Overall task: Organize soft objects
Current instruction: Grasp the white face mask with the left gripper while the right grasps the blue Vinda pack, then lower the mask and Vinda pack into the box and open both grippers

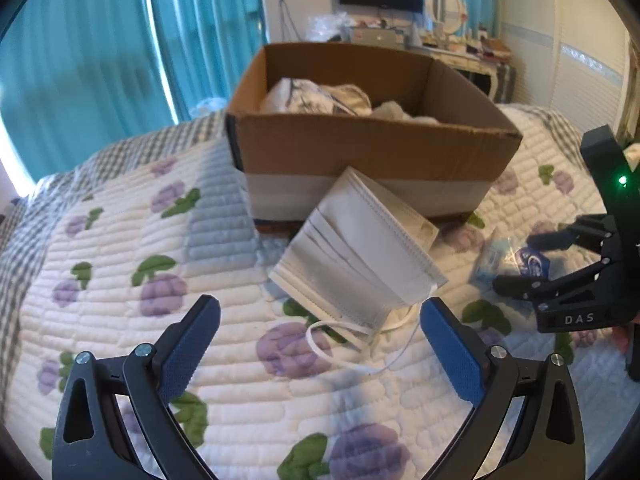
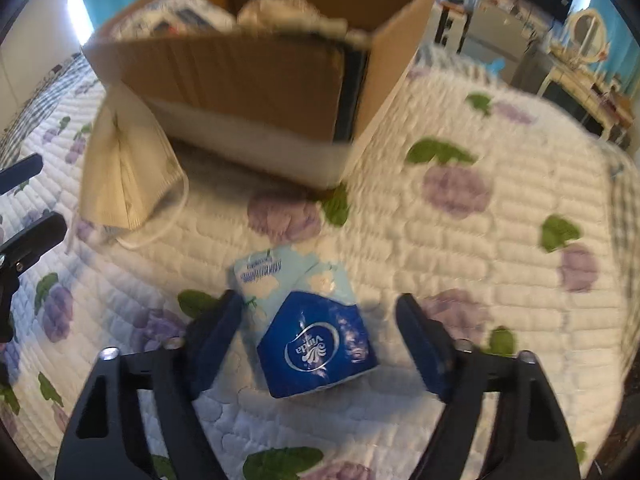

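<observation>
A stack of white face masks [image 1: 356, 256] leans against the front of a cardboard box [image 1: 360, 148] on the bed; it also shows in the right wrist view [image 2: 124, 176]. My left gripper [image 1: 320, 320] is open, just short of the masks, its jaws wide on either side of the ear loops. A blue and pale tissue pack [image 2: 308, 320] lies on the quilt between the jaws of my open right gripper [image 2: 320, 320]. The pack [image 1: 508, 260] and right gripper [image 1: 520, 260] also show in the left wrist view. The box [image 2: 256, 80] holds several soft white items.
The bed has a white quilt [image 1: 120, 280] with purple and green fruit print. Teal curtains [image 1: 100, 60] hang behind. A dressing table [image 1: 452, 48] with mirror and monitor stands at the back right.
</observation>
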Available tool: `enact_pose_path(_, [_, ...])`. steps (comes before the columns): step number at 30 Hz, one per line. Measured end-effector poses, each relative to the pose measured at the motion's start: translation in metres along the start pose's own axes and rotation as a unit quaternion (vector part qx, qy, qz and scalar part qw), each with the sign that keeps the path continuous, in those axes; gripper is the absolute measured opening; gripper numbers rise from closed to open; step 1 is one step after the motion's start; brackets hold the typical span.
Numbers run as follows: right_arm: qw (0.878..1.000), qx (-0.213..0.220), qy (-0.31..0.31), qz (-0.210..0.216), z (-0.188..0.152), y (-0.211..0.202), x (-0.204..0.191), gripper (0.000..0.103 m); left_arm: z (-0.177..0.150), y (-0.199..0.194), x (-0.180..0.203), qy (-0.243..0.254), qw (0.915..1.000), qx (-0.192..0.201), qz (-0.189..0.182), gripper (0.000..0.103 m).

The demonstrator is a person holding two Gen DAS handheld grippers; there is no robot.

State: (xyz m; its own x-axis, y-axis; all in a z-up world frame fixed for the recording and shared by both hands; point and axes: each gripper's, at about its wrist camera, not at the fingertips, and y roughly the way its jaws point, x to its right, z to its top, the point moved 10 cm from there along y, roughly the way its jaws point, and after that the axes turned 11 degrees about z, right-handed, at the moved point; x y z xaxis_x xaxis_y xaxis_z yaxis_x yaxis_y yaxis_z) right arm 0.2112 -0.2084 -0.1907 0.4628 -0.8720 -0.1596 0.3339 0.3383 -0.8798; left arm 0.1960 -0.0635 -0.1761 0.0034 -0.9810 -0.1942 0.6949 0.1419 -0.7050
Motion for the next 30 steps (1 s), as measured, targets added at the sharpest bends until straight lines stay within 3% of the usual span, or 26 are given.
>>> enact_pose_path(2, [1.000, -0.011, -0.001, 0.018, -0.003, 0.007, -0.002, 0.058, 0.000, 0.006, 0.003, 0.006, 1.0000, -0.002, -0.001, 0.102])
enact_pose_path(3, [1.000, -0.012, -0.002, 0.026, -0.004, 0.008, -0.003, 0.057, 0.000, 0.007, 0.004, 0.008, 1.0000, -0.003, -0.001, 0.102])
enact_pose_path(16, [0.999, 0.028, 0.005, 0.019, -0.001, -0.016, 0.007, 0.056, 0.016, 0.044, 0.027, 0.058, 0.9983, 0.008, 0.004, 0.100])
enact_pose_path(17, [0.999, 0.029, 0.006, 0.019, -0.004, -0.018, 0.007, 0.056, 0.017, 0.045, 0.029, 0.061, 0.9981, 0.009, 0.000, 0.094])
enact_pose_path(18, [0.999, 0.030, 0.007, 0.019, -0.004, -0.019, 0.007, 0.056, 0.018, 0.045, 0.030, 0.065, 0.9978, 0.011, -0.002, 0.078])
enact_pose_path(20, [0.999, 0.031, 0.007, 0.019, -0.007, -0.021, 0.009, 0.056, 0.017, 0.047, 0.030, 0.068, 0.9976, 0.007, -0.004, 0.069])
enact_pose_path(24, [0.999, 0.036, 0.006, 0.016, -0.010, -0.028, 0.013, 0.056, 0.015, 0.039, 0.029, 0.069, 0.9973, 0.010, -0.022, 0.041])
enact_pose_path(30, [0.998, 0.055, -0.004, -0.001, -0.007, -0.044, 0.001, 0.053, 0.012, 0.010, 0.024, 0.092, 0.9953, 0.029, -0.008, 0.028])
